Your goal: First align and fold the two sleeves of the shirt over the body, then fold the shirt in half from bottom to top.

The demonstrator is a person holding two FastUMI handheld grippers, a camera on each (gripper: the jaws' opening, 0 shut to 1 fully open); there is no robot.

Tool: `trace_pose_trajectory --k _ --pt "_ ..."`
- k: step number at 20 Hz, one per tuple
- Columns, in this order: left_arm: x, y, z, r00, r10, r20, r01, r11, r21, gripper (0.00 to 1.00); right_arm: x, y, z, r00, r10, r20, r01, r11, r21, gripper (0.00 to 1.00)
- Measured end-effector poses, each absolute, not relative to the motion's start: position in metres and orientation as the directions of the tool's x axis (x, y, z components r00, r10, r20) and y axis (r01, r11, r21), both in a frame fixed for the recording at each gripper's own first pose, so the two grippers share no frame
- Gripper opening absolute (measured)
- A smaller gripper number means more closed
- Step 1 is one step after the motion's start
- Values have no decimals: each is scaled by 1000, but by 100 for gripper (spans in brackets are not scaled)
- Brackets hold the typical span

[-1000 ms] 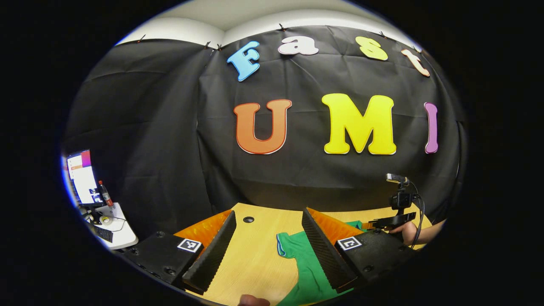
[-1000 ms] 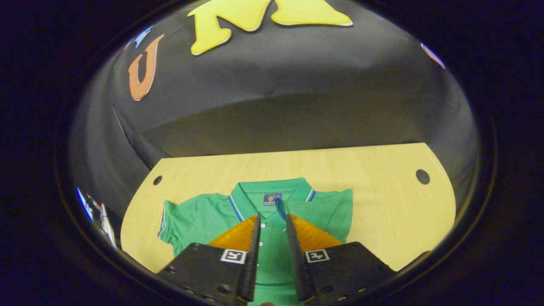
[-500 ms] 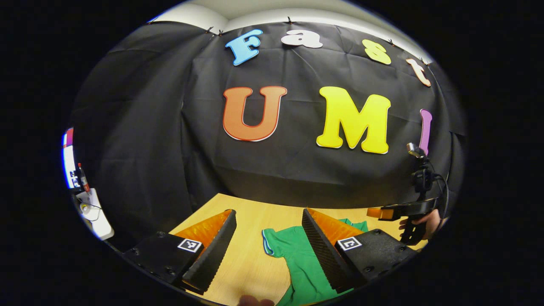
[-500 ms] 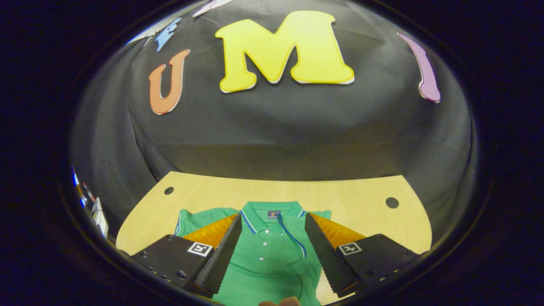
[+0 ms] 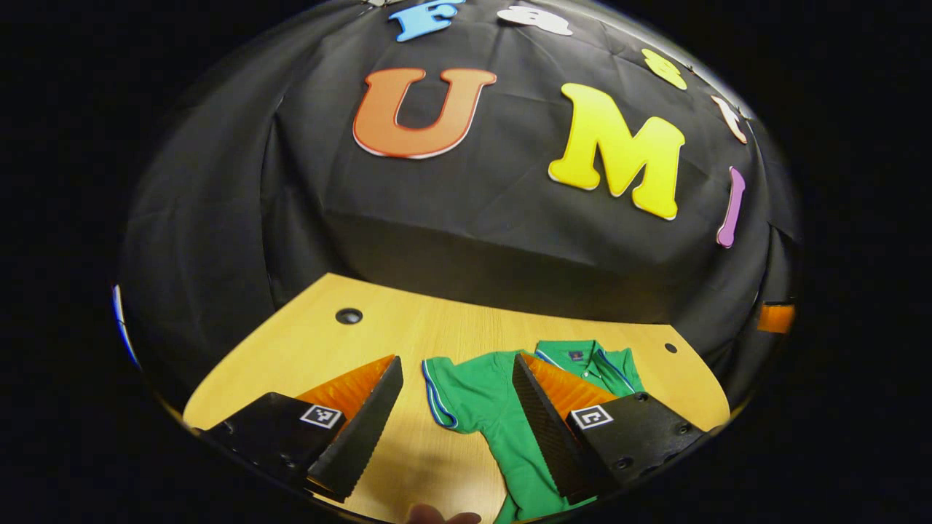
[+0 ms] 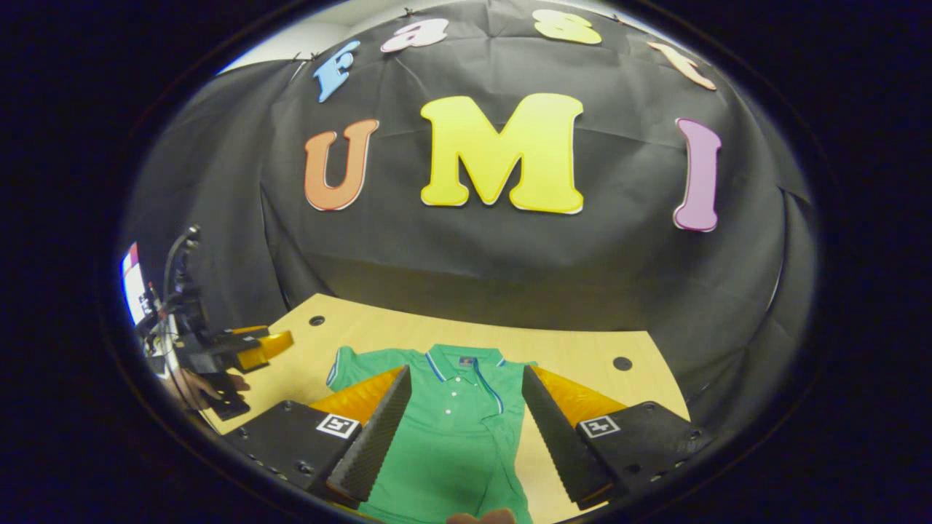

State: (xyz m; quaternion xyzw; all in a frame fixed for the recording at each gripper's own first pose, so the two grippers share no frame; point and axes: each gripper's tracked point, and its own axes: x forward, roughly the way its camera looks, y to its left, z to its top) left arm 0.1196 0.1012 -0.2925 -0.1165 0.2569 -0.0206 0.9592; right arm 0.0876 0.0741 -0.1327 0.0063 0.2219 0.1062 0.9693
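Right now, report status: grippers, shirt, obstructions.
Left gripper open, above the table by the outspread sleeve. Right gripper open over the shirt. One sleeve folded across the body. Nothing in the way.

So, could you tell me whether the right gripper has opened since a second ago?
Yes. The right gripper was nearly shut over the shirt's collar; its fingers now stand wide apart, with the buttoned placket between them.

No legible text: the shirt (image 6: 451,429) collar label is too small to read
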Motion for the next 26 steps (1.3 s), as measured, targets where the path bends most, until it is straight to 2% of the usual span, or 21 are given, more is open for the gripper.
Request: trace_pose_trajectory --k 3,11,15,18,21,22,23,24,26 --pt "132 100 -334 833 -115 -541 -35 965 -259 98 68 63 -137 873 191 -449 -185 981 58 94" --pt "166 104 -425 752 -116 -649 -21 980 -199 94 44 30 -145 860 105 -500 -108 994 22 93" --pt "177 101 -441 743 -101 -662 -5 988 -156 84 46 23 -151 851 83 -519 -69 997 46 94" --pt "178 102 -452 725 -65 -686 -8 995 -103 72 49 20 -156 842 80 -533 -60 997 53 95" --pt "175 110 -452 732 -5 -681 -69 994 -81 68 52 20 -159 840 82 -537 -53 996 69 95" --pt "177 111 -452 737 -2 -676 -77 993 -87 52 53 19 -160 837 86 -540 -54 996 75 94" --pt "176 109 -451 738 -10 -675 -70 993 -91 50 53 19 -162 836 90 -542 -55 995 81 94" --pt "176 108 -451 735 -21 -678 -55 994 -91 31 54 19 -162 836 93 -541 -54 995 88 94" --pt "179 104 -449 734 -48 -678 -22 995 -95 23 55 15 -168 833 95 -545 -45 994 104 94"
